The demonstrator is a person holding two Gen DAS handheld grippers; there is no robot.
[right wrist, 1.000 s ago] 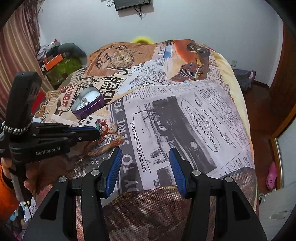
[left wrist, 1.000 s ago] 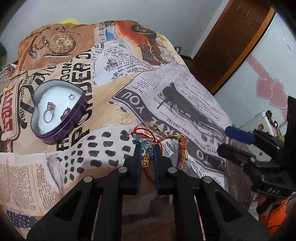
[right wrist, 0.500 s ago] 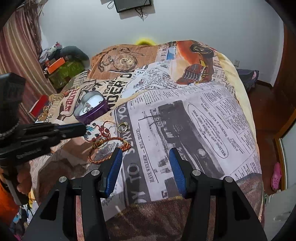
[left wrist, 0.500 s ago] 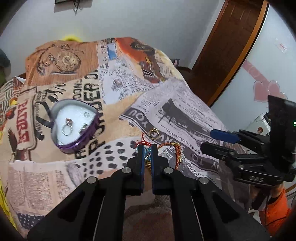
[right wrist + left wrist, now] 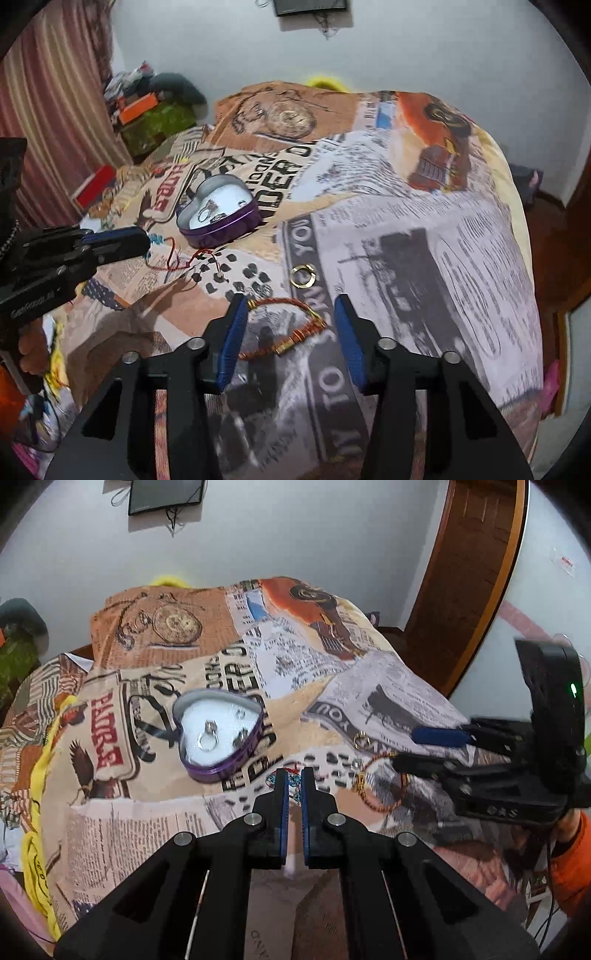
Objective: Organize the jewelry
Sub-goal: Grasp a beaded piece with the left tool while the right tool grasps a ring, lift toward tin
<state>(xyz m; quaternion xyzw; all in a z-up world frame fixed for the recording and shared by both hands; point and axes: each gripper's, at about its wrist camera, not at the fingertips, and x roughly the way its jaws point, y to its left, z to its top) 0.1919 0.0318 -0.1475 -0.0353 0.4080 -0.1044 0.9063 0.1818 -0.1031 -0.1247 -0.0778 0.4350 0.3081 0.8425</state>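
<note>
On the bed (image 5: 424,258), spread with a newspaper-print cover, the jewelry lies between two hand-held tools. At nine o'clock in the right wrist view, the left tool (image 5: 146,242) reaches in from the side with its blue pads pinched together on a beaded charm, from which a red cord bracelet (image 5: 173,260) trails onto the cover; its own camera shows the left tool (image 5: 294,775) with only a sliver between the pads and the blue beads of the piece caught there. Toward eleven o'clock from those tips sits a purple heart-shaped tin (image 5: 221,734), open, white-lined, with three rings inside, one of them a silver ring (image 5: 207,740) with a stone. Near the middle of the right wrist view a gold ring (image 5: 303,276) lies flat on the cover, apart from everything else. Just below it, at six o'clock, an orange braided bangle (image 5: 291,325) with gold fittings lies on the cover between the fingers of the right tool (image 5: 291,325). Those jaws have just been closing and now stand at a moderate gap, straddling the bangle; whether the left pad touches the loop cannot be told, and the right pad stands clear. At three o'clock in the left wrist view, an orange sleeve (image 5: 570,867) shows behind the right tool (image 5: 413,747).
</note>
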